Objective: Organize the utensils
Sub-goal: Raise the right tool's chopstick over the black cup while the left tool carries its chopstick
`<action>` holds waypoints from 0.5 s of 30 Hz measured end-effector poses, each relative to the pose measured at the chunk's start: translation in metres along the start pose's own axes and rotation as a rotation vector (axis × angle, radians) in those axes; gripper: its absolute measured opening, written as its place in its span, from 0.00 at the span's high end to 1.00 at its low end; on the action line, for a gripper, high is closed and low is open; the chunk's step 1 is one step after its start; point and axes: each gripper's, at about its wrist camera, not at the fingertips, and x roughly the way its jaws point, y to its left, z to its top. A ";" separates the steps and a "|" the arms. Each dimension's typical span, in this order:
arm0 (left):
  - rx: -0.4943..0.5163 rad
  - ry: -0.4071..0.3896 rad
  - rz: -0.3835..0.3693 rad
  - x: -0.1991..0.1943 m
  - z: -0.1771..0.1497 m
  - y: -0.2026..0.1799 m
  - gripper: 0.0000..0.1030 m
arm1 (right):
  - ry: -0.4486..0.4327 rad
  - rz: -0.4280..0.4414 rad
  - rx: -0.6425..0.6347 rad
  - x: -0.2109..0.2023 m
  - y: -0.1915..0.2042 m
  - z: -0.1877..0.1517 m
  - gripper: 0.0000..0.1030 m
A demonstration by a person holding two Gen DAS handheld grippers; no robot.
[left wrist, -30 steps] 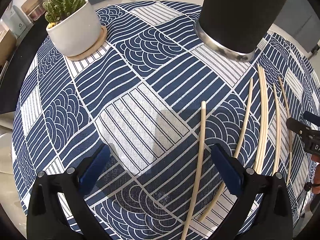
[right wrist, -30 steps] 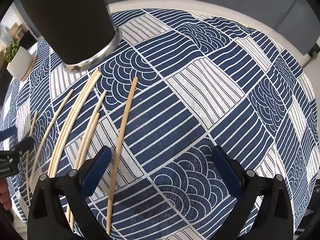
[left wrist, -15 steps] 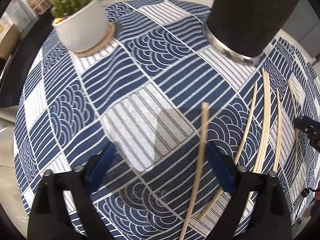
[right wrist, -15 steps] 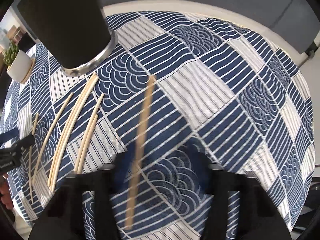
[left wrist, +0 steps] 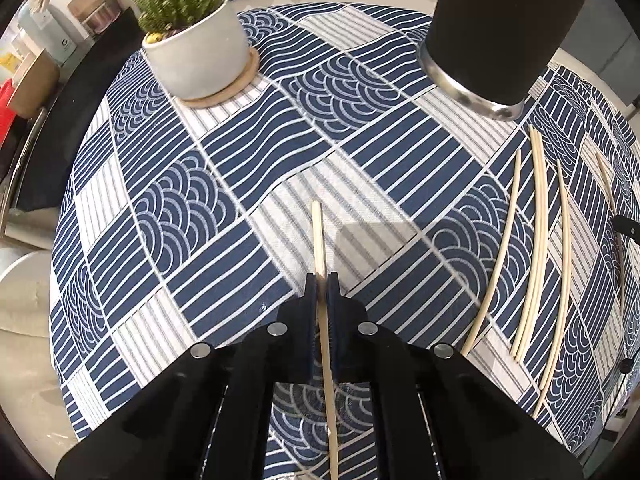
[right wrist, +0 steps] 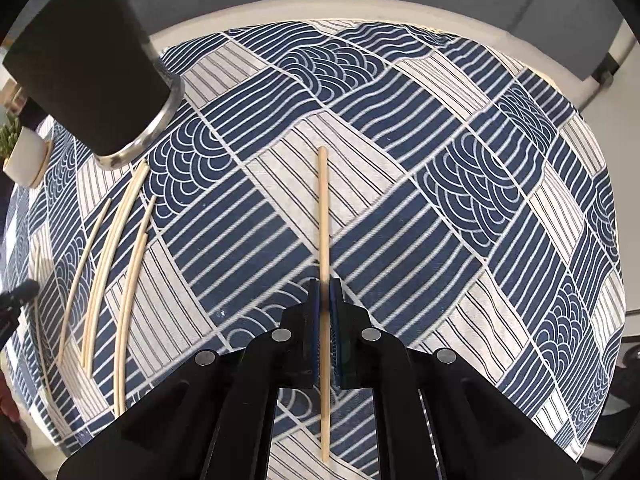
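Two tools, each clamped on one chopstick.
Left tool (left wrist: pixel 322 280) grips a pale chopstick (left wrist: pixel 319 236); right tool (right wrist: pixel 325 285) grips a tan chopstick (right wrist: pixel 323 208); five loose chopsticks (left wrist: pixel 536 240) lie beside the black holder (left wrist: pixel 500 28).

Navy-white wave-stripe tablecloth (left wrist: pixel 248 168) (patchwork); black holder (left wrist: pixel 504 28); pale chopsticks (left wrist: pixel 538 240).

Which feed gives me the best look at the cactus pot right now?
The left wrist view: the white cactus pot sits large near the top left on its round wooden coaster, with the plant fully visible. The right wrist view shows only a small, partly cropped pot at the far left edge.
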 end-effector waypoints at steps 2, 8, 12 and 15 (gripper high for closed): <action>-0.001 0.011 -0.003 -0.002 -0.006 0.004 0.95 | -0.006 0.010 0.017 -0.004 -0.011 -0.003 0.95; -0.046 0.033 0.017 -0.005 -0.011 0.031 0.95 | -0.027 0.021 0.054 -0.016 -0.039 -0.012 0.95; -0.062 0.022 0.047 -0.012 -0.011 0.055 0.95 | -0.057 -0.003 0.055 -0.027 -0.060 -0.021 0.95; -0.069 -0.003 0.050 -0.022 -0.009 0.071 0.95 | -0.078 -0.001 0.063 -0.035 -0.074 -0.022 0.95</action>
